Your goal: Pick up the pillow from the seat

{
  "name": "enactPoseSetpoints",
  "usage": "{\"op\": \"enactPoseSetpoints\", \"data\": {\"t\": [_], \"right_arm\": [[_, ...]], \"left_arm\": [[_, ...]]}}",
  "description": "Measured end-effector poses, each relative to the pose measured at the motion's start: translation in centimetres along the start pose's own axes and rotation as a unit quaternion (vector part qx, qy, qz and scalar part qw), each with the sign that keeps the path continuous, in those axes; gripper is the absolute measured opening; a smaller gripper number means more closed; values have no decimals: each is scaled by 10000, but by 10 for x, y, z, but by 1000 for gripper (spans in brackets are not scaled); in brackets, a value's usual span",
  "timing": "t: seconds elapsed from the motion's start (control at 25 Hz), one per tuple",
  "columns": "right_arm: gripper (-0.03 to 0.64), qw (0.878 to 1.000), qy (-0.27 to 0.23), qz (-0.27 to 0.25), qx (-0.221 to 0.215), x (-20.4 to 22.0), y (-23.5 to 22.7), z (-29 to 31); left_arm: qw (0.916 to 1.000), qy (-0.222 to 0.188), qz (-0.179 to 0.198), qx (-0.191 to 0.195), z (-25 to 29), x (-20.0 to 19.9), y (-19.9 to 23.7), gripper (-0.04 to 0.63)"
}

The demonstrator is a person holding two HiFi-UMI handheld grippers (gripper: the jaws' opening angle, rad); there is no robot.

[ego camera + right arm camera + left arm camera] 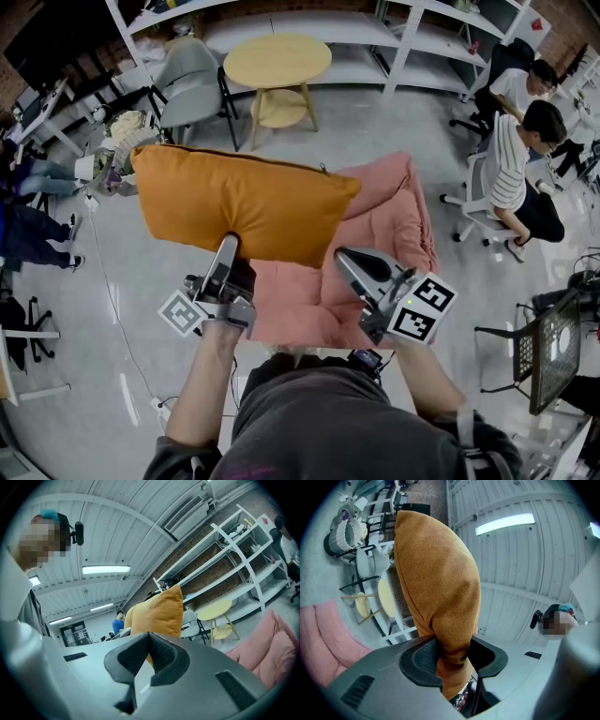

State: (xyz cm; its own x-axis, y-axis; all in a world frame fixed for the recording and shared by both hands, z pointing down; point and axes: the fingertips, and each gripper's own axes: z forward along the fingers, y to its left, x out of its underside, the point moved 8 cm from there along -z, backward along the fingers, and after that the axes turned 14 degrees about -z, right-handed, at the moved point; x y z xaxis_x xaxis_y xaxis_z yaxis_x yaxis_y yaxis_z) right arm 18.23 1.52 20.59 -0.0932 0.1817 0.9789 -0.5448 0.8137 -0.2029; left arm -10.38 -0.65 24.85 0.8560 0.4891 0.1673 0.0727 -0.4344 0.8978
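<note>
An orange pillow (239, 202) hangs in the air above the pink cushioned seat (394, 220), lifted clear of it. My left gripper (228, 244) is shut on the pillow's lower edge. In the left gripper view the fabric (440, 573) is pinched between both pads and rises away from my left gripper (452, 651). My right gripper (343, 257) hovers over the seat to the right of the pillow, shut and with nothing in it. In the right gripper view the pads of my right gripper (149, 638) meet at the tip, and the pillow (157, 612) shows beyond them, apart from them.
A round yellow table (277, 61) and a grey chair (192, 80) stand behind the seat, with white shelving (412, 28) along the back. Two people sit on office chairs (478, 211) at the right. A black mesh chair (551, 349) is near right.
</note>
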Motion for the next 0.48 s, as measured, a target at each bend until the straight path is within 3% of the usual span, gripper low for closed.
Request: {"op": "enactPoseSetpoints", "data": {"t": [0.48], "right_arm": [[14, 10000, 23, 19, 9, 2, -4, 5]], "left_arm": [[10000, 15, 4, -7, 5, -7, 3, 166]]}}
